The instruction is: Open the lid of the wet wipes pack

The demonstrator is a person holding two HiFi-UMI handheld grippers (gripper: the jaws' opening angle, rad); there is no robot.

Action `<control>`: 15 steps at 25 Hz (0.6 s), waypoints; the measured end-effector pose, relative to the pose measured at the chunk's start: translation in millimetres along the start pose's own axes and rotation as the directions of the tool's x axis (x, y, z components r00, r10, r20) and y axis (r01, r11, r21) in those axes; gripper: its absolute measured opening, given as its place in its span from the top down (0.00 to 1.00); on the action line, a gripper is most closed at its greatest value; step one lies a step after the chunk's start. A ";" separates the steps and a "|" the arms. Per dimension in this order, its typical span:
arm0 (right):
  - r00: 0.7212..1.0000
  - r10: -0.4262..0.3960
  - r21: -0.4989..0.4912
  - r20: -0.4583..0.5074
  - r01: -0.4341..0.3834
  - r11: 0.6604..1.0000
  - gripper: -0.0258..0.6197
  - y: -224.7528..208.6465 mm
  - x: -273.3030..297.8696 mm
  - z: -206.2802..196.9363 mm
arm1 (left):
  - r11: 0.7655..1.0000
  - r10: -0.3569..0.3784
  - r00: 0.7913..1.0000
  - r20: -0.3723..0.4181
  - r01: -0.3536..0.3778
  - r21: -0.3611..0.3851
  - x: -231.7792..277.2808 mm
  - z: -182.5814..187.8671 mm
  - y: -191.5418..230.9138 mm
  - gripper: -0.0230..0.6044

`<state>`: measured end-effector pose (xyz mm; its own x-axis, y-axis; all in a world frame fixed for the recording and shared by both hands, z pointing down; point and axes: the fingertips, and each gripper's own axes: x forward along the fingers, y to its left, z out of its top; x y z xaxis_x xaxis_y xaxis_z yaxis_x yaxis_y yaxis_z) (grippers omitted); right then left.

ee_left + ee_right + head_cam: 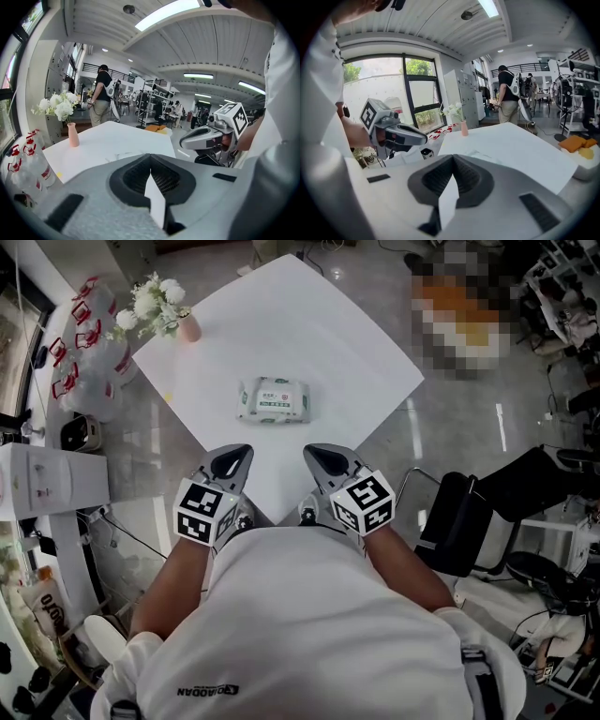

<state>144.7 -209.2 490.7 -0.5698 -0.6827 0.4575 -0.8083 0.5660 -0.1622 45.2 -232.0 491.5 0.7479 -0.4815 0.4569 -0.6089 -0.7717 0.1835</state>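
Left gripper (234, 459) and right gripper (319, 457) side by side over the near corner of the white square desk (319, 334), each with jaws pressed together and empty, white-and-green soft wet wipes pack (274, 399) lying flat ahead, between them, untouched, small pink vase of white flowers (188, 328) further ahead-left at the desk edge.

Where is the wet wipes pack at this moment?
In the head view, the wipes pack lies flat near the middle of the white table, beyond the left gripper and right gripper, right of the pink vase.
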 end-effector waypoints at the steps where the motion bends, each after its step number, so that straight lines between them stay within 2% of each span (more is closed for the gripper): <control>1: 1.000 0.003 -0.001 0.005 -0.003 1.000 0.95 0.1 0.1 -0.1 | 1.000 0.003 1.000 -0.001 -0.003 0.001 -0.4 -0.9 -0.4 0.96; 15: 1.000 0.000 0.005 0.026 0.000 1.000 0.95 0.7 1.2 -0.1 | 1.000 0.025 1.000 -0.007 -0.025 -0.004 -8.1 -4.8 -1.1 0.96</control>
<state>143.5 -209.6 491.1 -0.5738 -0.6943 0.4344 -0.8087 0.5641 -0.1666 38.6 -225.3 491.8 0.7308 -0.4971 0.4678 -0.6281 -0.7581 0.1755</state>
